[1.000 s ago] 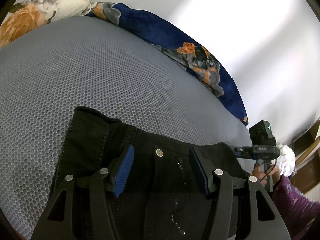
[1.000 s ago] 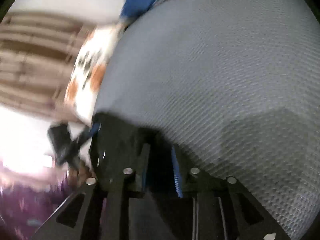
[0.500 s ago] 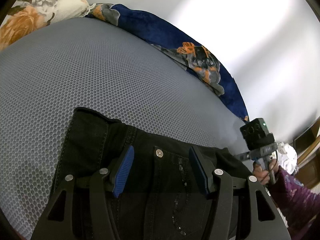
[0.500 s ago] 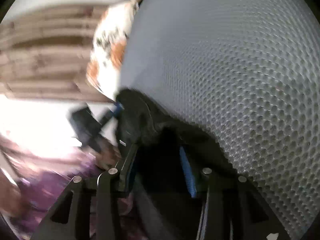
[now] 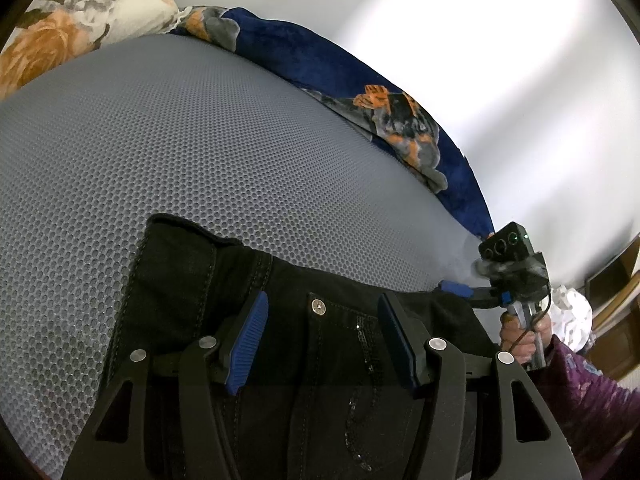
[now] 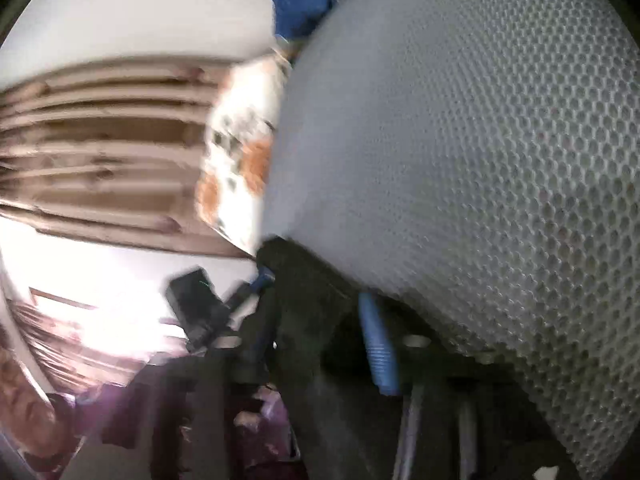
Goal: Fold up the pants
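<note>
Pants (image 5: 320, 360) lay under my wide-open left gripper (image 5: 320, 328); my right gripper's (image 5: 454, 290) grasp was indiscernible, so the waistband risked slipping.

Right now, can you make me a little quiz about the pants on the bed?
1. True or false: the left gripper has its blue pads spread wide open over the black pants.
2. Which lies along the far edge of the grey mesh mattress? A) a red towel B) a blue floral blanket C) a green bag
3. Fill in: the metal ___ on the waistband sits between the left gripper's pads.

Key
1. True: the pads stand apart, gripping nothing.
2. B: the blanket runs beside the floral pillow.
3. Button.

The right gripper is at the pants' far corner, too blurred to judge.
</note>
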